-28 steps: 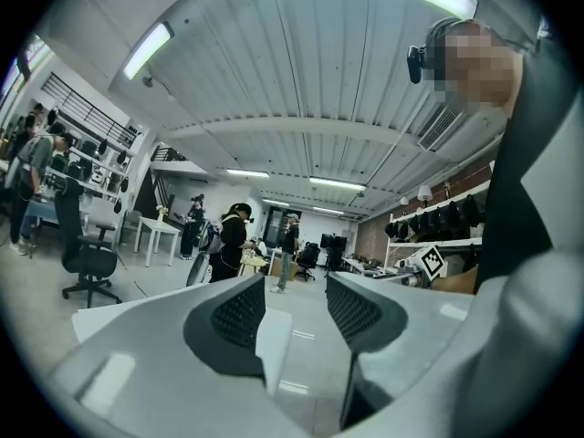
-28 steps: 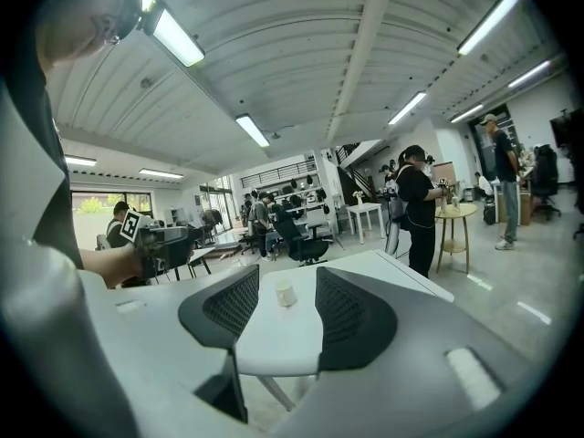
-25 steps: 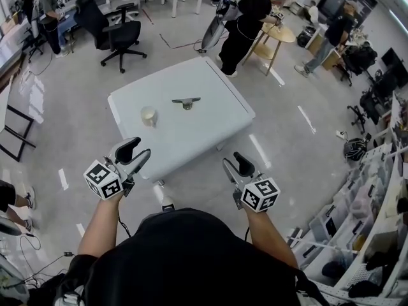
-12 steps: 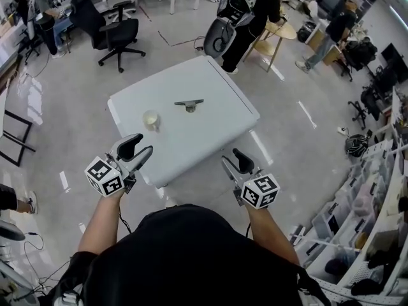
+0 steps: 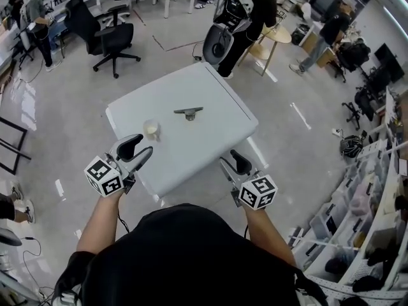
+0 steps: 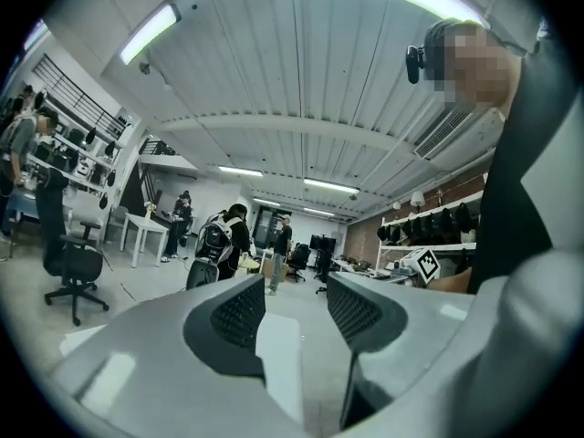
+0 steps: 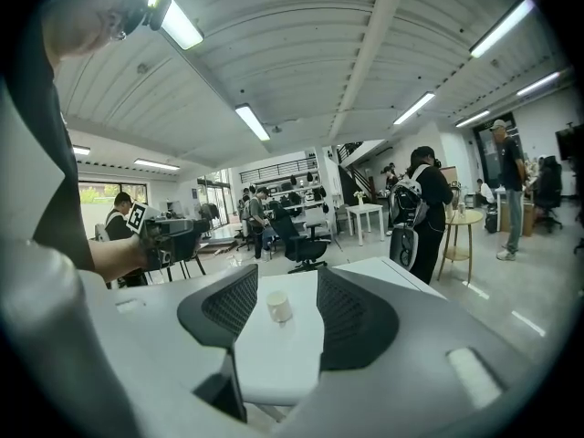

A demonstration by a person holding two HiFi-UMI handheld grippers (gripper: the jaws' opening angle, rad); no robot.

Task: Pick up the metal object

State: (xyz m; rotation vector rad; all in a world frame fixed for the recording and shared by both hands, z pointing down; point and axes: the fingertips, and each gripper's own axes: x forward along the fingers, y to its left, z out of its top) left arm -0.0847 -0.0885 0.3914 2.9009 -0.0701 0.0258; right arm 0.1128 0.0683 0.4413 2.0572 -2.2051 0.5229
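1 metal obj [image 5: 189,113], 1 cup [image 5: 151,130], L tongs [image 5: 143,146], R tongs [image 5: 228,159] agape

An open lab: office chairs [image 5: 105,34], storage shelves [image 5: 376,199], workers [image 5: 250,14].

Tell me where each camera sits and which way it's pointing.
Head view: on the person's head, facing steeply down at the white table, metal object and cup; both forearms, left gripper and right gripper show.
Left gripper view: on the left gripper, looking level over the table into the room; its open jaws and the person's torso show.
Right gripper view: on the right gripper, facing the cup across the table; open jaws and torso show.
Shared: head and right gripper views both show the cup.
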